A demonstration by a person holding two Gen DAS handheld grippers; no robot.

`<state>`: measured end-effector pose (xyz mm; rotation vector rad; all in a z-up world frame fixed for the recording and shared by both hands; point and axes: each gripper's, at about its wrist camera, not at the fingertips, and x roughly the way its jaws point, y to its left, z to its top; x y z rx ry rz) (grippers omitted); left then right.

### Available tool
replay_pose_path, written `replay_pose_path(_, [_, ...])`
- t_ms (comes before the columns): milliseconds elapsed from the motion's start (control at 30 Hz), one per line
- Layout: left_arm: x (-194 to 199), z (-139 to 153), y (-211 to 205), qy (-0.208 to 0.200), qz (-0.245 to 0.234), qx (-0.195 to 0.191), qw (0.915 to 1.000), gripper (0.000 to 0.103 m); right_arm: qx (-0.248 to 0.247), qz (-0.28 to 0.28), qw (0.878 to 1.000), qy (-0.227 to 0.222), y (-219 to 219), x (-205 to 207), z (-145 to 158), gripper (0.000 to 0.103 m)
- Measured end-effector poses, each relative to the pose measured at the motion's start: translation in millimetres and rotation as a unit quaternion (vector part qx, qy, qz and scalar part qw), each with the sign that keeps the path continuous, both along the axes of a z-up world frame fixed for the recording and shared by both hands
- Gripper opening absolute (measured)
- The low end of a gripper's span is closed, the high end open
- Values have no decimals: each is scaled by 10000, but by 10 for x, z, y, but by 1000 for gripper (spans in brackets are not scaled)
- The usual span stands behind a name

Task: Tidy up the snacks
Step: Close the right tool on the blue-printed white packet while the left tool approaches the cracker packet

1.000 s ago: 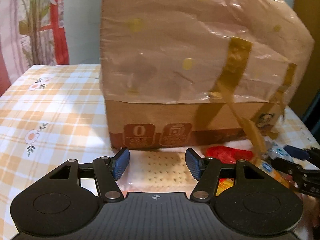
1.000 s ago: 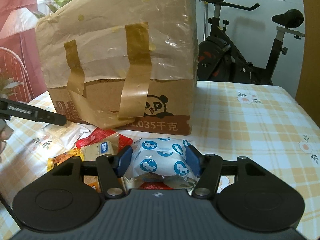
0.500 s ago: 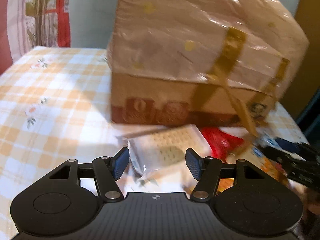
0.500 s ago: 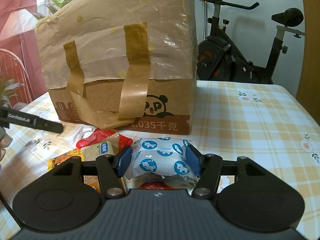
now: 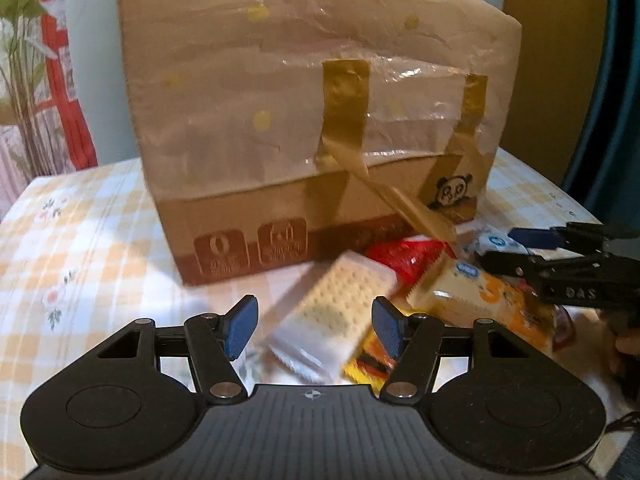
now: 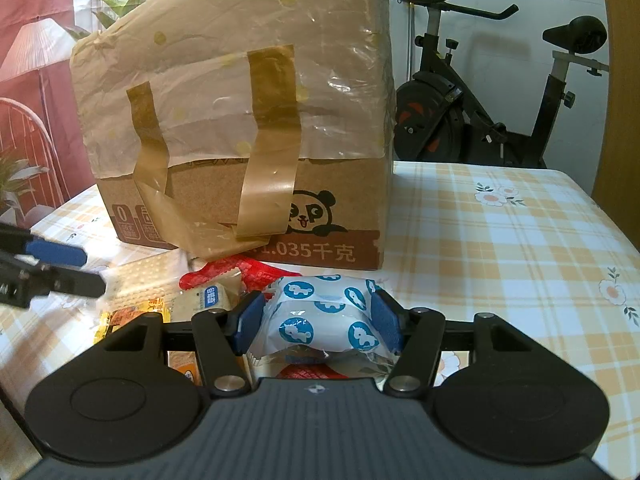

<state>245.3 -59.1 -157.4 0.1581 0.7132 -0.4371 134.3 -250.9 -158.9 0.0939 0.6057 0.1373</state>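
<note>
A heap of snack packets lies on the checked tablecloth (image 6: 500, 248) in front of a taped cardboard box (image 6: 240, 120) (image 5: 280, 120). My right gripper (image 6: 318, 325) is shut on a white packet with blue prints (image 6: 320, 320), both pads pressing its sides. From the left wrist view this right gripper (image 5: 498, 248) comes in at the right edge. My left gripper (image 5: 315, 327) stands open over a clear cracker packet (image 5: 336, 312), which lies tilted between its fingers, untouched. In the right wrist view the left gripper (image 6: 93, 271) stops short of that cracker packet (image 6: 148, 276).
A red packet (image 5: 404, 256) (image 6: 256, 272) and an orange-yellow packet (image 5: 496, 300) lie in the heap, close to the box. An exercise bike (image 6: 460, 128) stands behind the table. Loose brown tape (image 5: 400, 204) hangs from the box over the snacks.
My left gripper has rolled and shifted right toward the heap, so the cracker packet now shows tilted between its fingers. The right gripper has kept still with its packet.
</note>
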Motion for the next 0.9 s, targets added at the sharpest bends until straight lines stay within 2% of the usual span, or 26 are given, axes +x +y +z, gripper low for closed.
replay_pose_path(100, [110, -47, -79, 31, -101, 98, 9999, 65, 18, -1, 10000, 0, -2, 1, -1, 62])
replay_pose_path(200, [180, -120, -116, 266, -205, 85, 9994, 65, 41, -2, 10000, 5, -2, 4, -3, 62])
replay_pose_path(400, [284, -233, -252, 331, -334, 115, 9988, 68, 40, -3, 10000, 10, 7, 5, -8, 62])
replay_pose_path(533, [290, -329, -254, 402, -143, -34, 9991, 70, 62, -6, 10000, 12, 6, 6, -8, 62])
replay_pose_path(633, [218, -348, -266, 322, -71, 17, 9995, 66, 92, -11, 10000, 11, -5, 6, -7, 62])
replay_pose_path(700, [160, -340, -235, 360, 82, 8, 9993, 59, 83, -10, 10000, 11, -1, 6, -7, 62])
replay_pose_path(833, [0, -330, -21, 483, 680, -370, 9958, 54, 109, -14, 9999, 8, -13, 8, -6, 62])
replay_pose_path(900, [-110, -335, 85, 477, 807, -457, 9945, 54, 134, -20, 9999, 6, -19, 9, -5, 62])
